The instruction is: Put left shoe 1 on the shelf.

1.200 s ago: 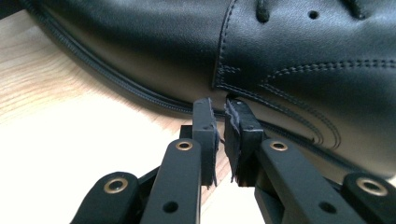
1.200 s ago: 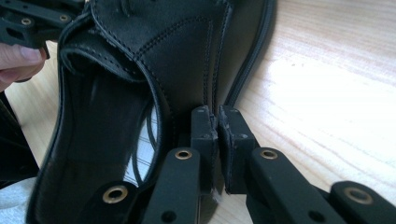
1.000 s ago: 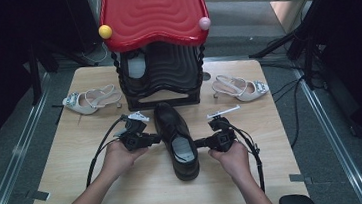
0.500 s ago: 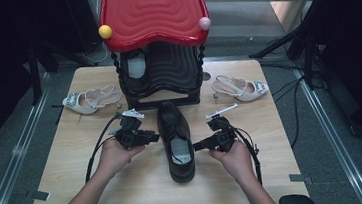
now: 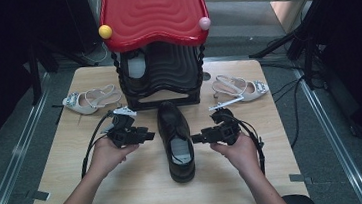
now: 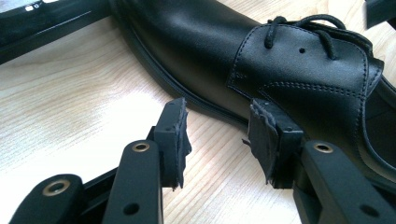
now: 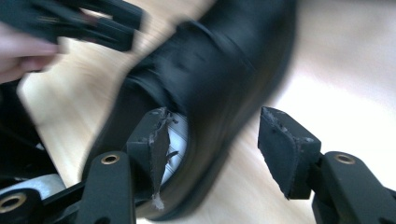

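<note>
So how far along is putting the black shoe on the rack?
Done: one shoe already sits in the rack. In hand: the black shoe lies on the table, left gripper and right gripper open either side. Left: gripping it, shelving it.

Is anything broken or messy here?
Yes, a bit. The foam pads on the right gripper look torn and frayed at the edges, and the left gripper has ragged pads too. The black shoe lies alone on the table, without its partner beside it.
</note>
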A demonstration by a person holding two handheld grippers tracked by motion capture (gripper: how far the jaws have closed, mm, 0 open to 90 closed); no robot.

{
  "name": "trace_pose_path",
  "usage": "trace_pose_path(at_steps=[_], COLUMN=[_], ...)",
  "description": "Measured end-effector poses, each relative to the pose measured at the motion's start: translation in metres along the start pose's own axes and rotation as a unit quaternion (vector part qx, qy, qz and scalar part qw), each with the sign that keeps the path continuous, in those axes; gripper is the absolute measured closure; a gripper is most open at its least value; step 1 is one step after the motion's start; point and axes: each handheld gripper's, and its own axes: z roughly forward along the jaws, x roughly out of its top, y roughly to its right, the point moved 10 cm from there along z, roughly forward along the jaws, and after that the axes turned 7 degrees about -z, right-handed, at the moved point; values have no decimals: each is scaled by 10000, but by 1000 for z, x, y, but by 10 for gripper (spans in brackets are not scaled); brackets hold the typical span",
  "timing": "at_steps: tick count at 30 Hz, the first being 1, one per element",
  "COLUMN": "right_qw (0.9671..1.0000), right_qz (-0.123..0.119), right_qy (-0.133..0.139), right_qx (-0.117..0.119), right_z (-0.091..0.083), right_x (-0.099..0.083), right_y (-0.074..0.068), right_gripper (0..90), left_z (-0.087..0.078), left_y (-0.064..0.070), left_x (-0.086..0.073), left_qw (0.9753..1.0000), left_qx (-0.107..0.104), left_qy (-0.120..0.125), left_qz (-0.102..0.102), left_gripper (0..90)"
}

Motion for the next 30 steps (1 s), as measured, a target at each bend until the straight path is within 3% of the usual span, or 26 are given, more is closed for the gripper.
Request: trace_pose_path(at_steps=[1,2,3,4,11,17,19,22,25,28,29,30], right_qw=[9997,9996,9997,9997,9974,9949,9951,9951,9953,9920,9920,9926], right_qz=[-201,-200,-46,112,298,72,14,141,188,291,279,200], right_qy=[137,198,172,61,-626,-1002,-993,-974,-952,-1224,-1230,-1161], right_qx=[48,66,156,222,208,23,-28,34,58,37,-4,-302], right_z=[-1,-1,-1,1,18,34,35,37,38,42,44,45], right_x=[2,3,4,2,-11,-17,-17,-17,-17,-23,-24,-24], right_y=[-4,-6,-8,-10,-14,-12,-9,-7,-6,-5,-5,-3], right_gripper=[442,446,458,459,513,609,625,616,600,506,477,444], left_z=[0,-1,-1,-2,-10,-28,-33,-39,-44,-49,-51,-53], left_y=[0,0,0,0,3,7,6,7,9,11,12,13], left_x=[0,1,1,1,8,23,28,36,43,50,53,56], left_qw=[10000,10000,10000,10000,10000,9998,9998,9996,9996,9995,9994,9992], left_qx=[3,8,6,-2,19,-63,-65,-110,-35,0,24,35], left_qy=[12,31,37,51,23,176,185,245,217,212,228,265], left_qz=[-6,-6,-7,-11,91,100,91,65,179,249,277,297], left_gripper=[566,563,560,554,528,506,502,503,502,501,501,500])
